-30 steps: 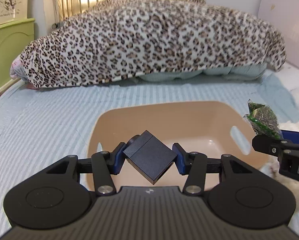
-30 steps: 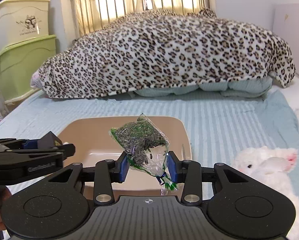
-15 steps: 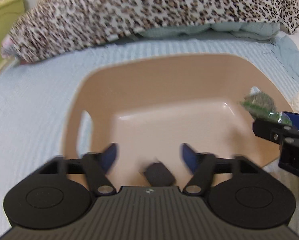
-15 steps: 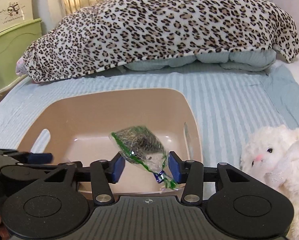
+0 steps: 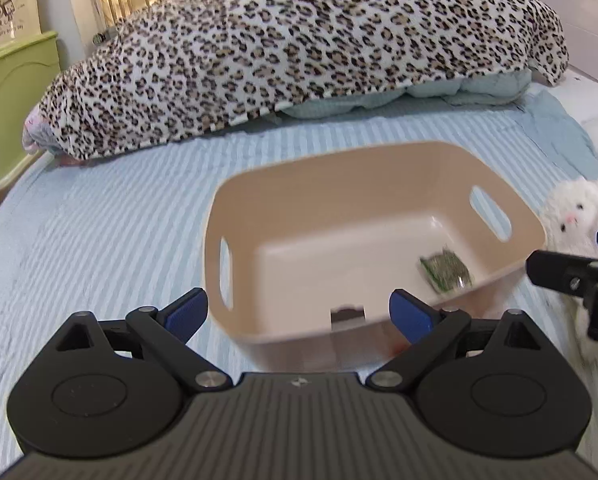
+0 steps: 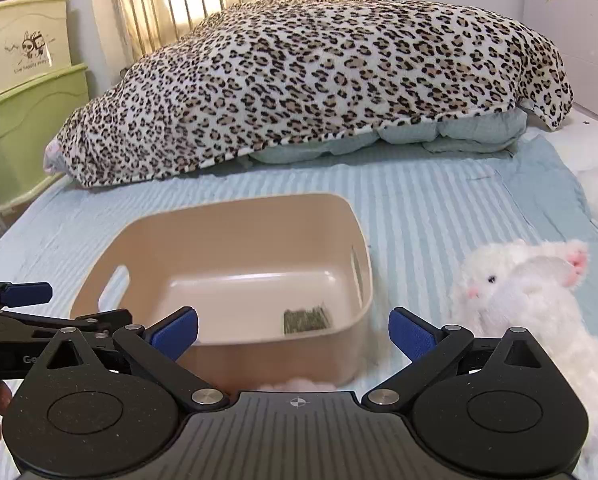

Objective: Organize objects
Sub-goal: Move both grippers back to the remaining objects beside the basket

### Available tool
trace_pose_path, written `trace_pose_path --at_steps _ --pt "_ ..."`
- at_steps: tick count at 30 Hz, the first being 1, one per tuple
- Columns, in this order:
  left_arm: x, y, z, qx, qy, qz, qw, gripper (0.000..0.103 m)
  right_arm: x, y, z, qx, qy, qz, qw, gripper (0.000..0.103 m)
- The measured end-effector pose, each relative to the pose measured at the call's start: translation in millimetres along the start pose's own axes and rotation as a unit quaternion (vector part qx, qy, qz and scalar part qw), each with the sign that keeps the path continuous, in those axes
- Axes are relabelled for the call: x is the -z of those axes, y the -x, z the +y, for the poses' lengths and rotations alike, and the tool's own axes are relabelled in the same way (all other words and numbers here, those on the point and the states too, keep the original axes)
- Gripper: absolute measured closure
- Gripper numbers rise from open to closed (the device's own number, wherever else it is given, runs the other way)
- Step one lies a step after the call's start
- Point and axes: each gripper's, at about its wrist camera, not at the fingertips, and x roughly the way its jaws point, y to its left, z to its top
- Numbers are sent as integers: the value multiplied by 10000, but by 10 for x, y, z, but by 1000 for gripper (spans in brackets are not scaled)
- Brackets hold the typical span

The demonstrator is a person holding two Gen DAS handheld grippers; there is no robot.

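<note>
Now, near to far —
Left gripper [image 5: 297, 314]: spread wide with nothing between its blue pads, held just short of the bin's near wall.
Right gripper [image 6: 293, 330]: likewise spread wide and carrying nothing, above the bed just before the bin's near right corner.
Bin [image 5: 379, 160]: a tan plastic tub with handle slots, standing on the striped blue bedspread [image 5: 99, 220] toward the near edge of the bed.
Dark block [image 5: 347, 315]: seen from the left wrist as a blurred dark shape on the bin floor against the near wall; probably a small black box, though the blur leaves that unsure.
Herb packet [image 5: 446, 272]: a clear bag of green-grey dried matter, lying on the bin floor near the right wall.
Plush toy [image 6: 531, 288]: a white fluffy animal on the bed just beside the bin's right wall, outside it.
Leopard blanket [image 6: 319, 72]: heaped across the far end of the bed, well apart from the bin.
Done: two things appear to be in the bin.
Left: judging by what lies loose, the plush toy is the likeliest remaining item; the right gripper is nearer to it.
</note>
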Motion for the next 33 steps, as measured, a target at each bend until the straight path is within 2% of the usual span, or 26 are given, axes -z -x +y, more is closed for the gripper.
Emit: trace_pose_path --at_steps 6,13,25,33 --pt "280 94 99 52 90 264 9996 6 243 211 21 14 283 173 9994 0" --pt "664 125 242 29 182 580 9981 6 678 254 77 65 624 545 9965 0" --pt "1153 74 347 76 136 1050 9943 6 1293 146 197 -169 636 1217 9904 0" --pt "1367 -7 339 160 54 1274 9917 6 1473 -5 374 -414 756 1577 9837 0"
